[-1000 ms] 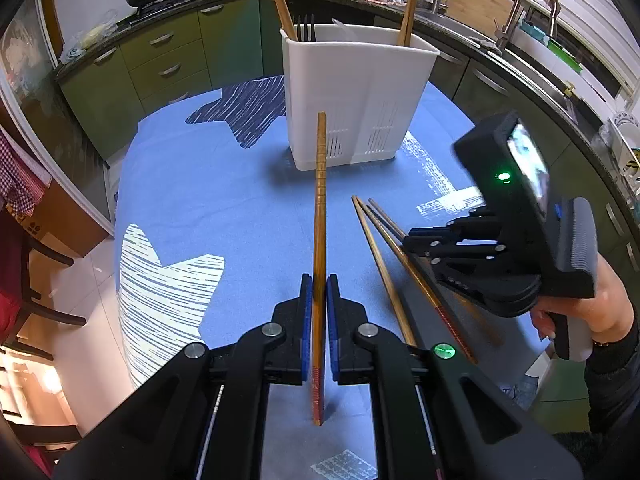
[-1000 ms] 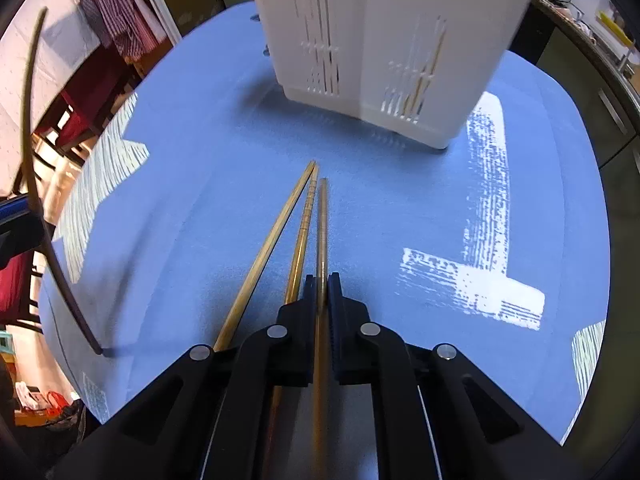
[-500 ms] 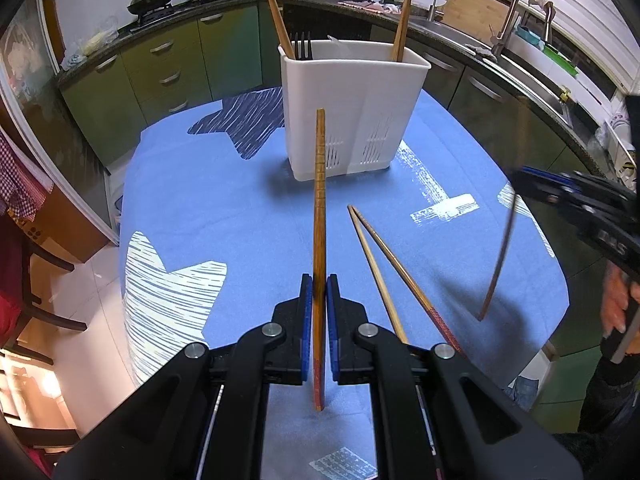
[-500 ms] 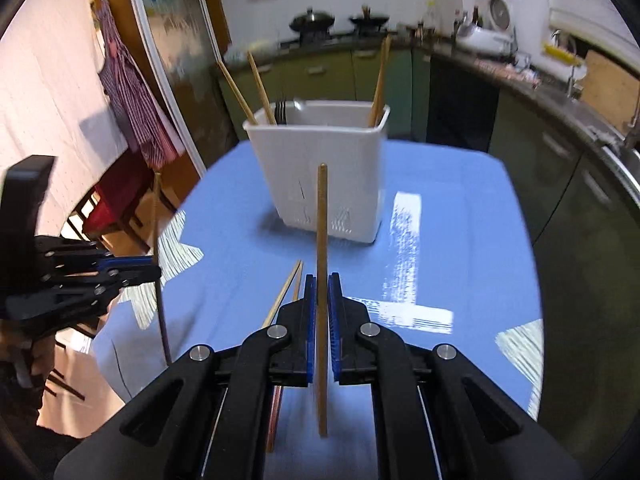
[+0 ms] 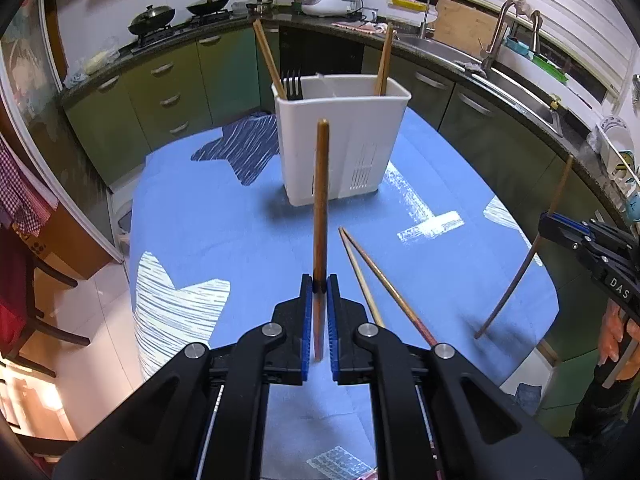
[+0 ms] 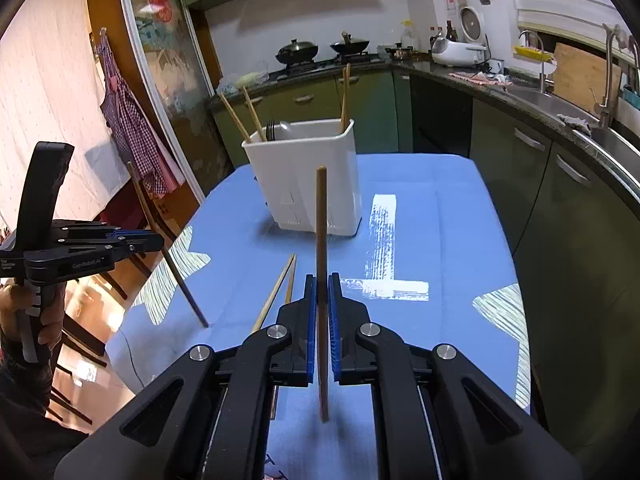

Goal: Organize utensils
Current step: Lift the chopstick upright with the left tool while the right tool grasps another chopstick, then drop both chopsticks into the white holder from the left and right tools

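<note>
Our left gripper is clamped tight on a dark wooden chopstick, which stands upright between the blue pads, clear of the table; our right gripper is pinched just as firmly on a lighter chopstick, also upright and lifted off the cloth; each tool shows in the other's camera, the right one at the edge of the left view, the left one at the edge of the right view, with its stick slanting down toward the table.

Ahead of us the white utensil holder stands upright on the blue tablecloth; inside it we see chopsticks leaning at the left corner, another pair at the right corner, and fork tines poking above the rim; which compartment each sits in, we cannot tell.

Two more chopsticks lie flat on the cloth between us and the holder, just right of the left gripper, their far tips nearly touching and their near ends spread apart; from the right wrist they lie just left of the fingers.
</note>
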